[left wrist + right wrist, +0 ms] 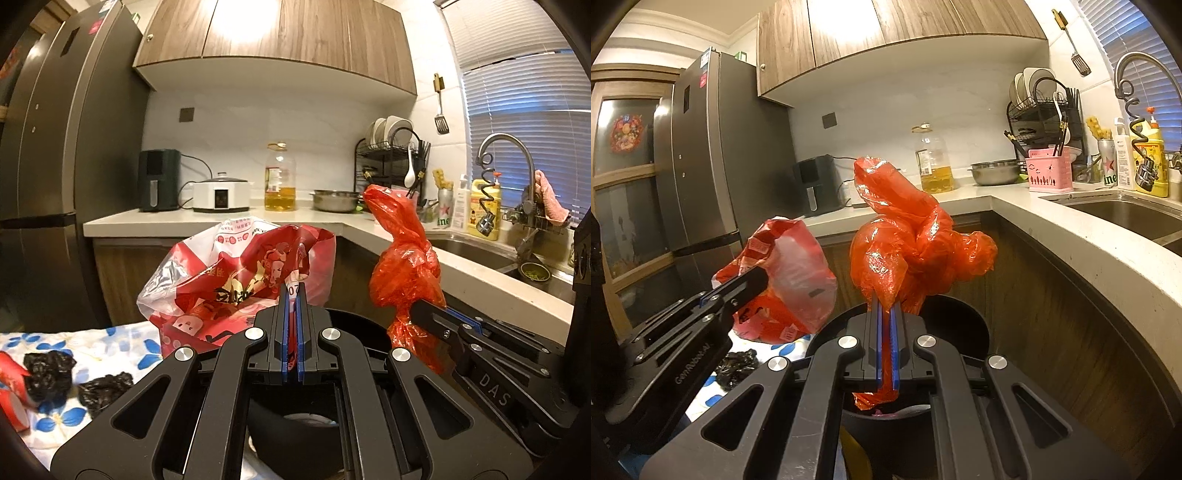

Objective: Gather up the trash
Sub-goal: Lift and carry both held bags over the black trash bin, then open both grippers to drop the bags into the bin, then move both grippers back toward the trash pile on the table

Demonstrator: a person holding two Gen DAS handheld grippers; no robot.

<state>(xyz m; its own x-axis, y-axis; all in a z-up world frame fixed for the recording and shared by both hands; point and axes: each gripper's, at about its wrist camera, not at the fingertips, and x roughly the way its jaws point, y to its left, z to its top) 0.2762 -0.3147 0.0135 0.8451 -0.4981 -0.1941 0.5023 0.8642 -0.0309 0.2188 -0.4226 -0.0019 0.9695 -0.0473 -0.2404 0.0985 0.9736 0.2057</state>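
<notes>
My left gripper is shut on a red-and-white printed snack bag, held up in front of the counter. The same bag and left gripper show at the left of the right wrist view. My right gripper is shut on a crumpled orange-red plastic bag, which stands up above its fingers. In the left wrist view that plastic bag and the right gripper appear at the right. Below both grippers sits a black round bin with some trash inside; its rim shows behind the left gripper.
Two black crumpled scraps and a red wrapper lie on a flowered cloth at the left. Behind runs an L-shaped counter with an oil bottle, cooker, steel bowl, and sink. A fridge stands left.
</notes>
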